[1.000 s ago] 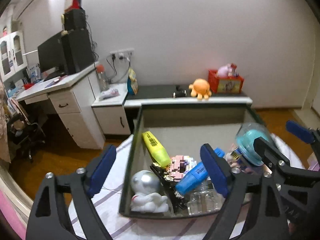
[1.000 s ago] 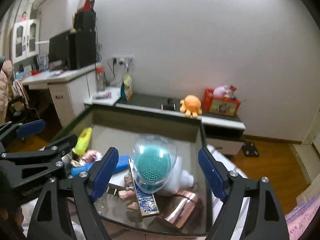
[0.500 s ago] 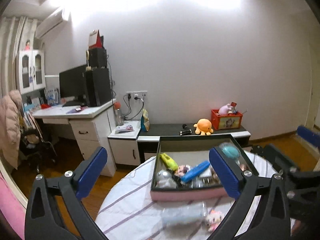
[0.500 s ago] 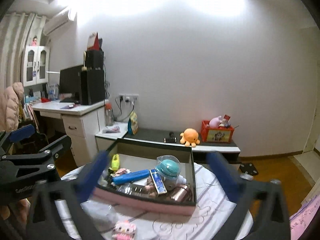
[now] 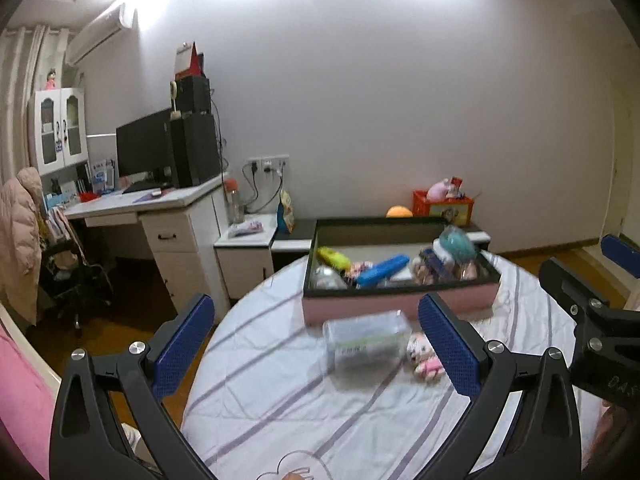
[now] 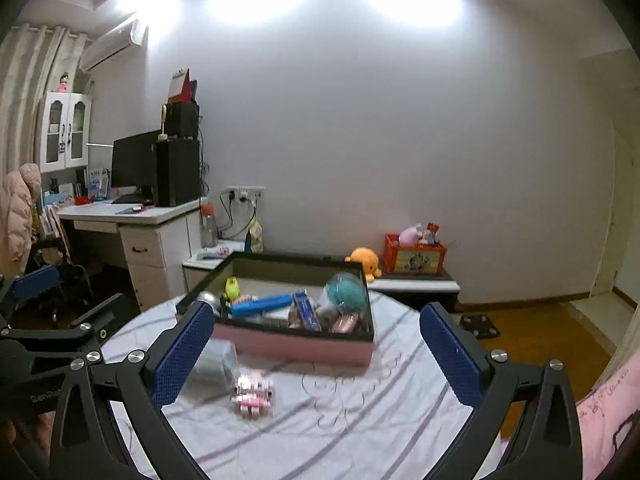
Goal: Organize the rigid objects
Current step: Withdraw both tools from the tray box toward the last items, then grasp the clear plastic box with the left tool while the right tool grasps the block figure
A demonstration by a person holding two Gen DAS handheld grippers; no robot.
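At the bottom of each wrist view the tongs fill the foreground: the left gripper [image 5: 316,340] and the right gripper [image 6: 316,356] both stand spread wide with nothing between the pads, probably so either can take the next piece.

Just beyond, in the lower middle of both frames, two things lie loose on the striped table [image 5: 280,400]: a clear box [image 5: 366,338] and, touching or just beside it, a small pink toy [image 6: 253,393]. Blur hides which of the two it is. They seem to be what is left to put away.

Farther back, centre frame, the pink tray [image 5: 400,306] sits on the table and holds the sorted pieces: a yellow marker [image 5: 334,258], a blue tube [image 5: 382,270] and a teal brush [image 5: 456,242], gathered there as one place for rigid things.
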